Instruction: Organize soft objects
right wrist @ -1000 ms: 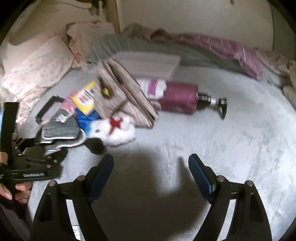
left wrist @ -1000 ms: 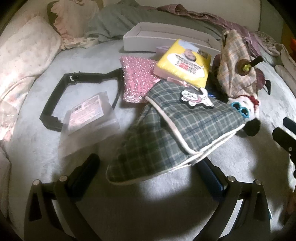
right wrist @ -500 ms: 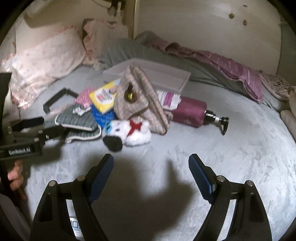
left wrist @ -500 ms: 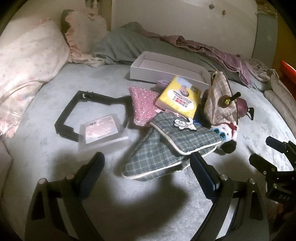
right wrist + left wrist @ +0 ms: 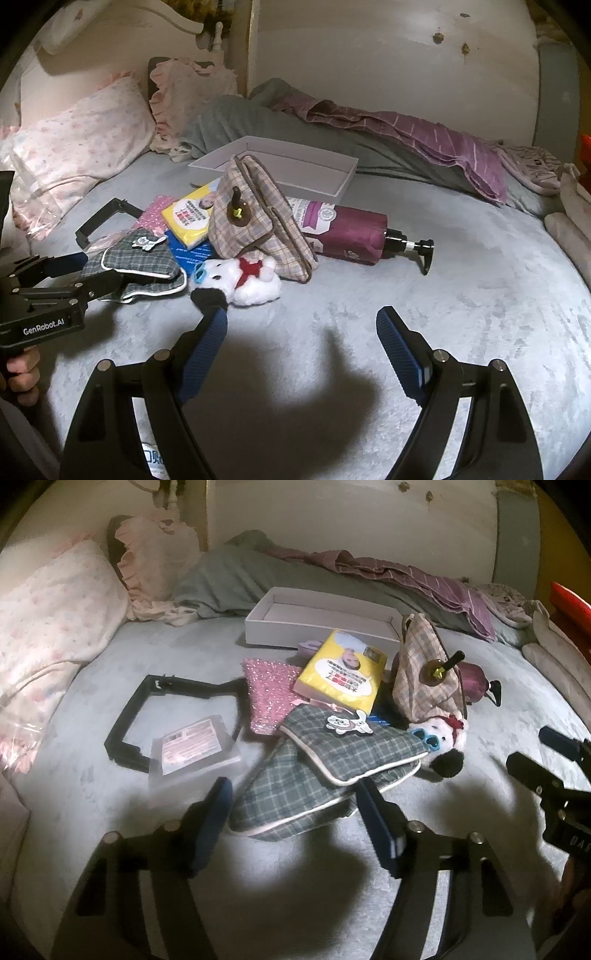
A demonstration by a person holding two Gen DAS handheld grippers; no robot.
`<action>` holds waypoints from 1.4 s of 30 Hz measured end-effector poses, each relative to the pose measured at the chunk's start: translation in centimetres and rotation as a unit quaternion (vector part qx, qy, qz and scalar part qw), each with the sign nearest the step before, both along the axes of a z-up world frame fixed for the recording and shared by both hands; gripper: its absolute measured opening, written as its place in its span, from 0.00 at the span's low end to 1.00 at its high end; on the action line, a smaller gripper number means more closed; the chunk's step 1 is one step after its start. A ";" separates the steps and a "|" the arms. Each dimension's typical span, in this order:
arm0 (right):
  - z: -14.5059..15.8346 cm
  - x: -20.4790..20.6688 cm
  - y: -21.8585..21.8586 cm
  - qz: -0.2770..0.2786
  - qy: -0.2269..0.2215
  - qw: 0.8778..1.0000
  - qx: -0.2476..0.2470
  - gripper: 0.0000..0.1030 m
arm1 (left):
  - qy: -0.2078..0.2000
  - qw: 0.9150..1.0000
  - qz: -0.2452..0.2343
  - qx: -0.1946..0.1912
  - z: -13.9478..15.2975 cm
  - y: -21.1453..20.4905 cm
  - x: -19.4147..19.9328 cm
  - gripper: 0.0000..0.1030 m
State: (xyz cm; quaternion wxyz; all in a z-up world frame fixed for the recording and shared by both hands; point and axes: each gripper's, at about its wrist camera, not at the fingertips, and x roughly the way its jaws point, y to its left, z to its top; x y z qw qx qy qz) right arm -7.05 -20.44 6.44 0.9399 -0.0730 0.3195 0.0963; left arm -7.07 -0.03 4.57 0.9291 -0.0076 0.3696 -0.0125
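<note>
Grey plush bedding covers the bed and carries everything in a loose heap near its middle — the clutter sits within reach of both hands, which suits a sorting job.

Nearest, the left gripper points down at the green plaid pouch. Its jaws are closing, and the pouch's near edge lies between them, though the pads do not yet appear to press on the fabric; the pouch rests on the bed, flap up, with a small cartoon patch on top. That low, angled approach looks chosen to pinch the soft edge rather than the bulky middle. The right gripper hangs over bare bedding with its jaws wide apart and nothing between them, probably waiting its turn.

Just beyond the pouch lies a white plush toy with a red bow, touching the pouch's far corner. A clear packet rests on a black frame to the left. Further back, a pink sequinned pouch and a yellow tissue pack overlap, beside a beige plaid bag propped upright against a purple pump bottle lying on its side.

Behind them an open white box sits empty — a likely place for the soft things. Pillows and a rumpled grey blanket line the far wall.
</note>
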 end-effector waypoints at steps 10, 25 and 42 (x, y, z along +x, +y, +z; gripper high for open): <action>0.6 -0.2 0.1 0.009 -0.021 1.000 0.015 0.82 | -0.002 1.000 0.009 0.010 -0.2 -0.5 -0.2 0.64; 0.7 -0.9 0.2 0.016 -0.002 0.999 0.035 0.82 | -0.011 1.000 -0.012 0.003 0.7 -1.6 -1.4 0.64; 1.7 -4.3 0.6 0.040 0.006 0.998 0.046 0.82 | -0.011 1.000 -0.007 0.029 2.4 -2.1 -4.8 0.64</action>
